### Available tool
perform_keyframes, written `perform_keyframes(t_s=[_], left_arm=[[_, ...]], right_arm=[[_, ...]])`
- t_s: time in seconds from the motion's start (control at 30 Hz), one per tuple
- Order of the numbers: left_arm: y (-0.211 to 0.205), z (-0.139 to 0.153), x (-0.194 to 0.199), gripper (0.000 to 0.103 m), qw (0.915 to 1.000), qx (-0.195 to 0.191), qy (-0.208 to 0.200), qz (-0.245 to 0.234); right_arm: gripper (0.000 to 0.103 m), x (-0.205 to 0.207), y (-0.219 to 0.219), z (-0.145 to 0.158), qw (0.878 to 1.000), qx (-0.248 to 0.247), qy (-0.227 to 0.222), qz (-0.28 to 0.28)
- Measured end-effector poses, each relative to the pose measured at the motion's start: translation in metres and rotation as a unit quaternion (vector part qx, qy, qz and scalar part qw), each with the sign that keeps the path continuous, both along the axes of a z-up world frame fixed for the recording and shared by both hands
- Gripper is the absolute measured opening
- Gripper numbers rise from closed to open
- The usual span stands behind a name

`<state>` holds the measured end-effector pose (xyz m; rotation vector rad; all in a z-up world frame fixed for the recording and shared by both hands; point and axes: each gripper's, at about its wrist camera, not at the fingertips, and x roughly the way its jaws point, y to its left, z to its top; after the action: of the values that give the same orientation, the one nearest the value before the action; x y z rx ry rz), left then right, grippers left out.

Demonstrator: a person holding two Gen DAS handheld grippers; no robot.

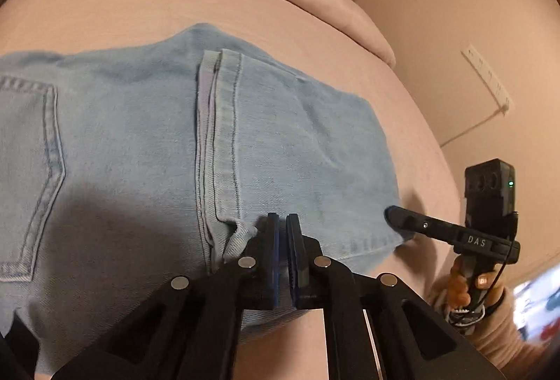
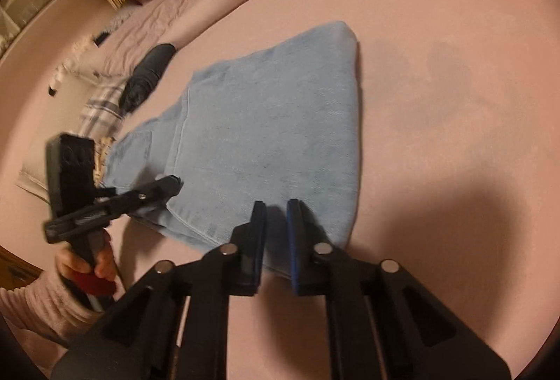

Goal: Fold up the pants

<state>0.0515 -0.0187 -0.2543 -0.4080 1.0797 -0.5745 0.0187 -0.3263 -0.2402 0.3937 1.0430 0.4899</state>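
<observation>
The light blue denim pants [image 2: 266, 121] lie folded into a thick rectangular bundle on the pink bed [image 2: 437, 65], leg hem laid across the seat beside a back pocket. The left claw [image 1: 282, 222] hovers over the near edge by the hem, its jaws almost together with nothing between them. The right claw [image 2: 274, 205] sits at the bundle's near corner; in its own view a narrow gap shows between the jaws, and no cloth is caught there. Denim is heavy and fairly stiff, so it should hold a crease but sag if lifted by one point. Pinching all stacked layers at two near-edge corners looks the safest hold
</observation>
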Motion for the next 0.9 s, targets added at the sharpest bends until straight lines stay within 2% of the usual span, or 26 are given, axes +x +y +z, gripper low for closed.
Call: perform_keyframes(t_s=[0.07, 0.1, 0.17, 0.2, 0.23, 0.33, 0.37, 0.4, 0.47, 0.53, 0.6, 0.63, 0.7, 0.8, 0.9], left_arm=[[0.004, 0.004, 0.0, 0.009, 1.0, -0.005, 0.008, -0.001], [0.009, 0.01, -0.003, 0.011, 1.0, -0.003, -0.001, -0.001], [0.002, 0.021, -0.008, 0.029, 0.9995, 0.016, -0.025, -0.004], [0.0, 0.022, -0.017, 0.03, 0.9993, 0.017, -0.031, -0.013], [-0.003, 0.02, -0.017, 0.03, 0.9993, 0.02, -0.029, -0.016], [-0.008, 0.01, -0.017, 0.03, 0.9989, 0.023, -0.038, -0.017], [-0.01, 0.012, -0.018, 0.03, 0.9988, 0.024, -0.04, -0.018], [-0.019, 0.015, -0.015, 0.03, 0.9986, 0.026, -0.041, -0.022], [-0.016, 0.021, -0.015, 0.03, 0.9988, 0.026, -0.031, -0.027], [-0.005, 0.033, -0.016, 0.031, 0.9995, 0.007, -0.027, -0.014], [0.012, 0.046, -0.022, 0.041, 0.9989, -0.005, -0.046, 0.007], [0.027, 0.053, -0.03, 0.051, 0.9981, -0.013, -0.055, 0.026], [0.057, 0.06, -0.037, 0.061, 0.9949, -0.03, -0.065, 0.071], [0.11, 0.063, -0.055, 0.063, 0.9853, -0.05, -0.063, 0.151], [0.157, 0.061, -0.075, 0.063, 0.9721, -0.058, -0.063, 0.218]], right_arm=[[0.014, 0.005, -0.008, 0.007, 0.999, 0.017, 0.031, -0.008], [0.022, 0.006, -0.005, 0.018, 1.0, 0.007, 0.026, -0.005], [0.033, 0.006, 0.011, 0.04, 1.0, -0.019, -0.01, 0.007], [0.039, 0.01, 0.013, 0.052, 0.999, -0.027, -0.032, 0.01], [0.042, 0.017, 0.011, 0.061, 0.998, -0.034, -0.048, 0.005], [0.042, 0.056, 0.017, 0.062, 0.995, -0.063, -0.063, -0.033], [0.042, 0.072, 0.02, 0.054, 0.995, -0.076, -0.055, -0.045], [0.039, 0.087, 0.022, 0.042, 0.994, -0.088, -0.035, -0.055], [0.039, 0.101, 0.019, 0.02, 0.993, -0.102, 0.01, -0.058], [0.043, 0.104, 0.028, 0.025, 0.99, -0.124, 0.007, -0.058], [0.043, 0.096, 0.039, 0.041, 0.988, -0.143, -0.002, -0.051], [0.043, 0.089, 0.048, 0.051, 0.989, -0.145, -0.013, -0.038], [0.046, 0.073, 0.069, 0.067, 0.988, -0.15, -0.039, -0.012], [0.046, 0.046, 0.1, 0.077, 0.988, -0.134, -0.066, 0.039], [0.045, 0.023, 0.138, 0.077, 0.981, -0.146, -0.098, 0.085]])
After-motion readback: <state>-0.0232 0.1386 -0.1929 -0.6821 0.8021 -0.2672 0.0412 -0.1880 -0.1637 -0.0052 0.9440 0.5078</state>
